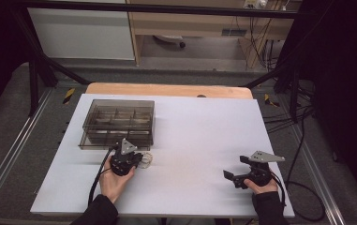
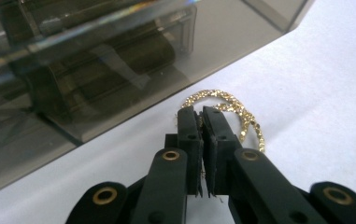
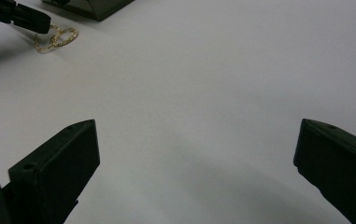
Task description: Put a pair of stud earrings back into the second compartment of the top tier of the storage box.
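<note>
Left gripper [image 2: 202, 116] had its jaws pinched together on the gold chain [image 2: 234, 109], which lay coiled on the white table [image 1: 195, 140] just beside the front wall of the smoky plastic box [image 1: 118, 124]. Only a bit of chain seemed caught between the pads; the rest was loose on the table. Judged step: picking up the chain, likely for a compartment of the box. To do it well: keep the pinch firm, lift straight up slowly so the dangling loops cleared the box wall and didn't snag or slip, then carry over an open compartment before releasing. Right gripper [image 3: 194, 154] rested well apart near the table's right side, jaws wide apart, holding nothing. Count: one chain, one box, two grippers, two hands.
</note>
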